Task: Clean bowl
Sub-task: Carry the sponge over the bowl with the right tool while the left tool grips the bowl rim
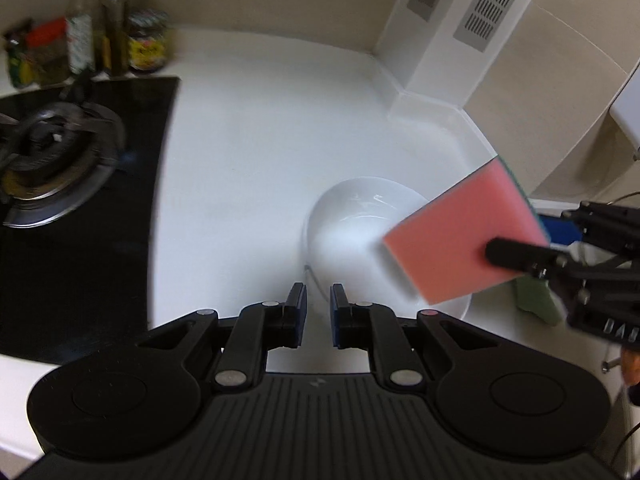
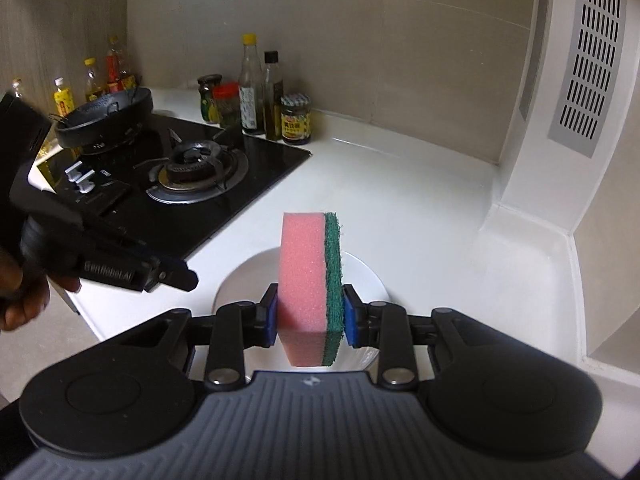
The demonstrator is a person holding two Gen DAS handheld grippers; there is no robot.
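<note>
A white bowl [image 1: 352,224] stands on the white counter; in the right wrist view only its rim [image 2: 370,276] shows behind the sponge. My right gripper [image 2: 310,312] is shut on a pink sponge [image 2: 302,276] with a green scouring side, held upright just above the bowl. In the left wrist view the sponge [image 1: 460,236] hangs over the bowl's right half, with the right gripper [image 1: 520,258] reaching in from the right. My left gripper [image 1: 319,300] is at the bowl's near rim, its jaws a little apart with the rim between them; whether they touch it is unclear.
A black gas hob [image 2: 192,168] with burners lies to the left, a black pan [image 2: 106,118] on its far burner. Bottles and jars [image 2: 260,100] stand at the back wall. A white ventilated panel [image 2: 576,80] rises on the right. A green cloth [image 1: 536,300] lies right of the bowl.
</note>
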